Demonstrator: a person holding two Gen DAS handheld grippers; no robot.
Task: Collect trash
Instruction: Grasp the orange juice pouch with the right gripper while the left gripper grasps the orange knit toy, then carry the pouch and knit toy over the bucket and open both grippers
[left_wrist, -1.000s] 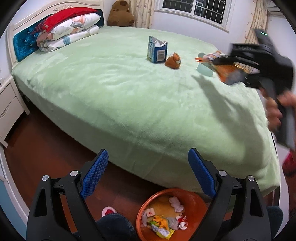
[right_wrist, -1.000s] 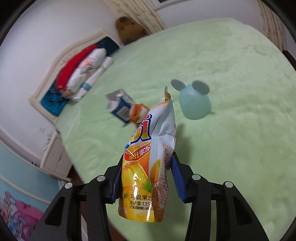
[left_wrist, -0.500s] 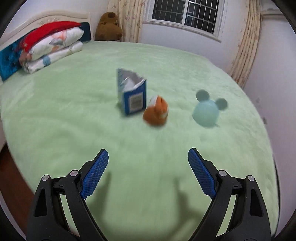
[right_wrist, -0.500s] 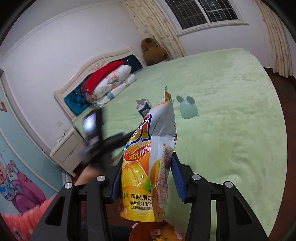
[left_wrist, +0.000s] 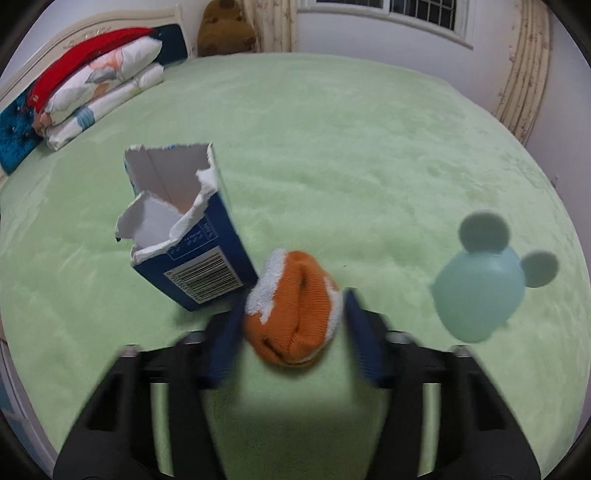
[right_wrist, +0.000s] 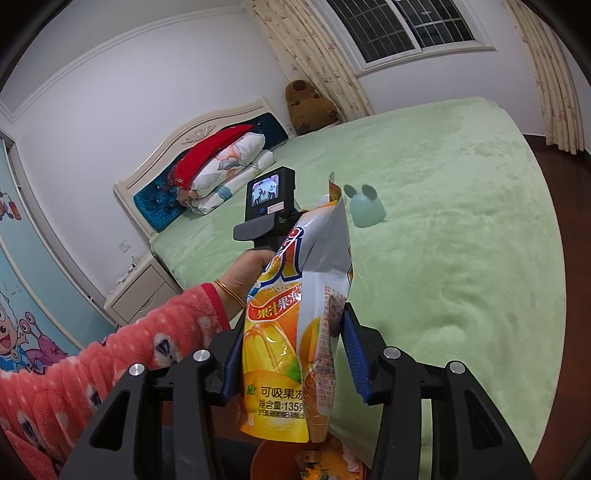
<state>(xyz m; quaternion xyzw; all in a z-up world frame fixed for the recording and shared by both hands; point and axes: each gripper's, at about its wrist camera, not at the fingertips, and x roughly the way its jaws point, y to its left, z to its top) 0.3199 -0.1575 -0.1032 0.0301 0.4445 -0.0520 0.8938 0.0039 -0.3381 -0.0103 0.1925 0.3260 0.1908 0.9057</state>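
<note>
In the left wrist view an orange and white rolled sock (left_wrist: 293, 315) lies on the green bed, between the blue pads of my left gripper (left_wrist: 295, 338). The jaws stand a little wider than the sock and are blurred; I cannot tell if they touch it. A torn blue carton (left_wrist: 192, 243) stands just left of it. My right gripper (right_wrist: 291, 360) is shut on an orange snack pouch (right_wrist: 295, 332), held above the orange bin (right_wrist: 314, 461) at the bed's near edge.
A pale teal mouse-eared cup (left_wrist: 480, 295) stands upside down on the bed (left_wrist: 332, 147), also in the right wrist view (right_wrist: 364, 210). Folded bedding (left_wrist: 92, 85) lies by the headboard. A brown plush (right_wrist: 310, 107) sits in the far corner. A nightstand (right_wrist: 144, 291) stands left of the bed.
My left gripper has moved forward from the bin over the bed to the sock and its jaws have narrowed around it. My right gripper has pulled back with the pouch to above the bin.
</note>
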